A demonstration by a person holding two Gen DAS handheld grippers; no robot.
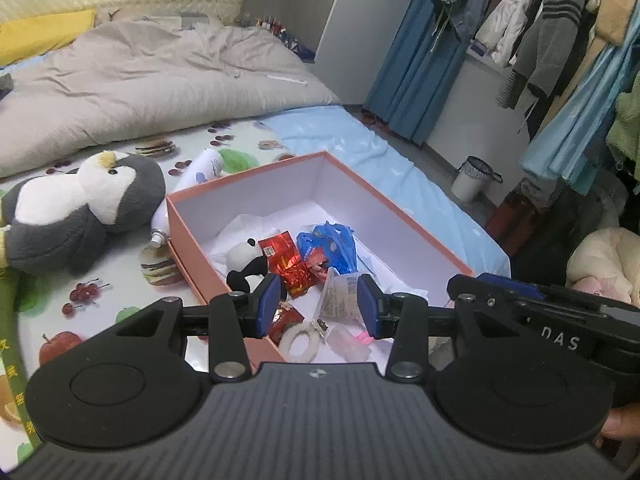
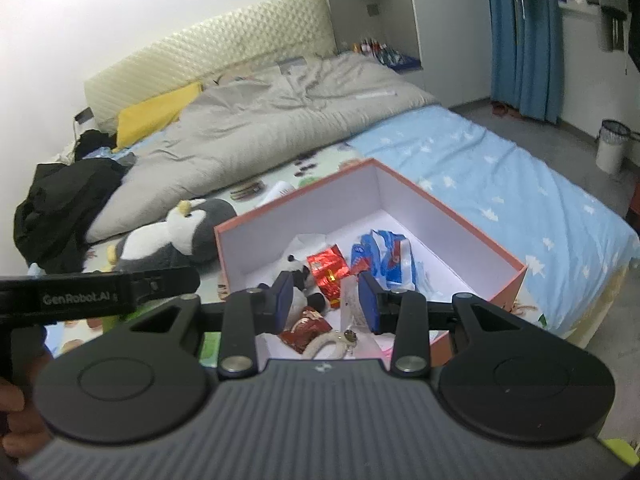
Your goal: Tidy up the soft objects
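Observation:
A salmon-pink box with white walls lies open on the bed. Inside it are a small panda plush, red foil packets, a blue plastic bag, a clear packet and a white ring. Left of the box, on the fruit-print sheet, lies a grey and white penguin plush. My left gripper hovers open above the box's near end with nothing between its pads. My right gripper hovers open beside it, also holding nothing.
A white tube lies against the box's far left side. A rumpled grey duvet covers the far bed, with black clothing at its left. A white bin stands on the floor below hanging clothes.

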